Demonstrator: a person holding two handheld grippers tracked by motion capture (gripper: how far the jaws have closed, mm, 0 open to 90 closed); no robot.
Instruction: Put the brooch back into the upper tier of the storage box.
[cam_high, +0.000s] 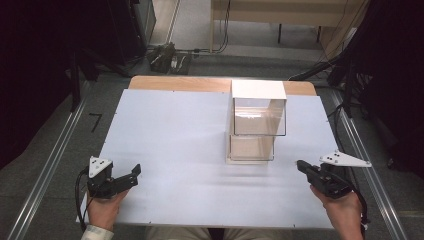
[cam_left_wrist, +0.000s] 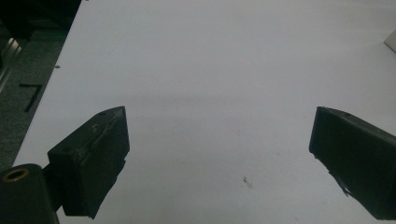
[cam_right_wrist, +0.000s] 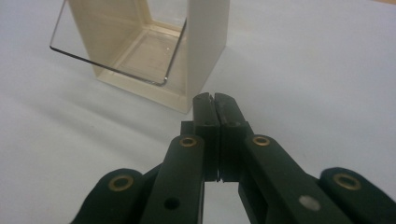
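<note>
Both pairs of fingers hold nothing, as far as I can see; on my left gripper (cam_left_wrist: 219, 154) the jaws stand wide apart over bare white board, while on my right gripper (cam_right_wrist: 215, 100) the jaws are pressed flat together with no gap and nothing between them; from above, the left gripper (cam_high: 134, 172) sits near the front left corner of the white board (cam_high: 175, 145), gripped in the left hand (cam_high: 104, 207), and the right gripper (cam_high: 301, 165) sits at the front right, in the right hand (cam_high: 342, 207); the clear box (cam_high: 257, 125) with its white top stands upright right of centre, towards the far edge; in the right gripper view the box (cam_right_wrist: 140, 51) lies just ahead of the closed jaws, apart from them; the left gripper is well apart from it.
</note>
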